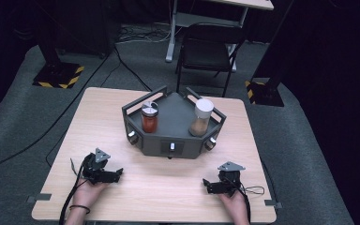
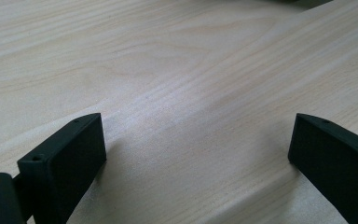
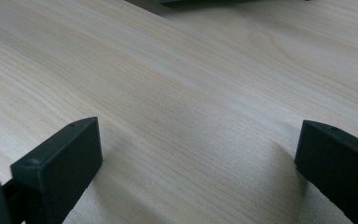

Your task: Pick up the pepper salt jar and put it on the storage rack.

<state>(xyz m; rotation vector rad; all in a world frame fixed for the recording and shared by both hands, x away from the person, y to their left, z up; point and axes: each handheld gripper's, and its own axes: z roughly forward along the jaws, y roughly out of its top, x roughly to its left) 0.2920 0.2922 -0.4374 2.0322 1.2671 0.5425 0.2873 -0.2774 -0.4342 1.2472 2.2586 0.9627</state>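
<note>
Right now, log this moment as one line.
left gripper: open, on table | right gripper: open, on table | red jar, tan jar: upright on grey tray, untouched

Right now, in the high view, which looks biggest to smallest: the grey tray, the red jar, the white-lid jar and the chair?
1. Grey tray, widest.
2. Chair, though it stands farther off, so its true size is unsure.
3. White-lid jar, taller than the red one.
4. Red jar, smallest.
</note>
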